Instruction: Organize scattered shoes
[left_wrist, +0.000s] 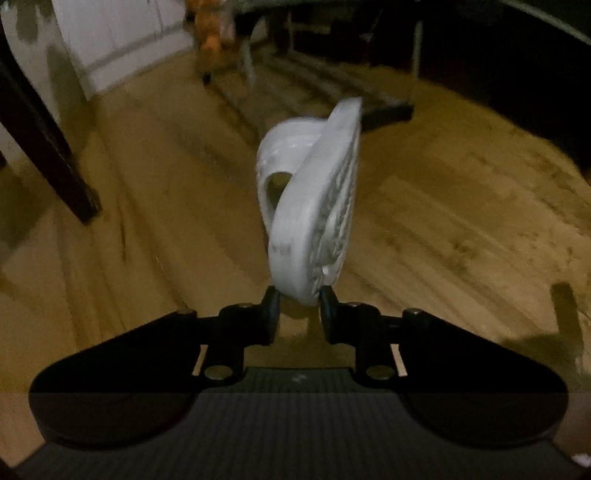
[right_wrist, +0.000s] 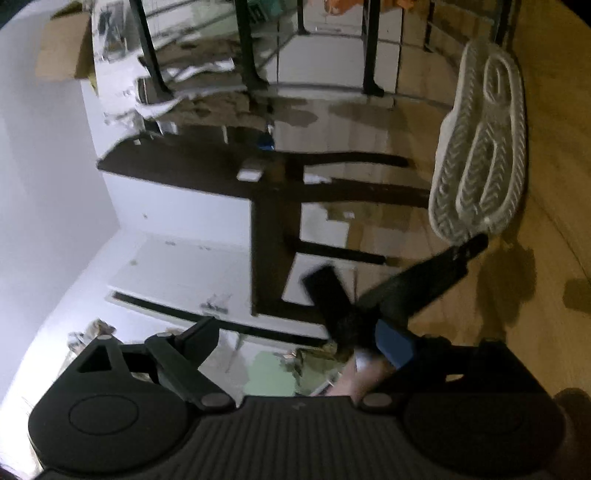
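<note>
The left gripper (left_wrist: 298, 301) is clenched on the heel edge of a white slipper (left_wrist: 314, 206); its two black fingers pinch the sole rim at 6 o'clock in the left wrist view. The slipper is held off the wooden floor (left_wrist: 461, 206), turned on its side, toe toward 12 o'clock, with the patterned sole facing 3 o'clock and the strap at 9 o'clock. A dark chair leg (left_wrist: 48, 147) stands at 9 o'clock. In the right wrist view, the same slipper appears at 2 o'clock, sole toward the camera. The right gripper (right_wrist: 295, 332) has its jaws spread wide and holds nothing. A dark wooden chair (right_wrist: 273, 206) occupies the centre.
</note>
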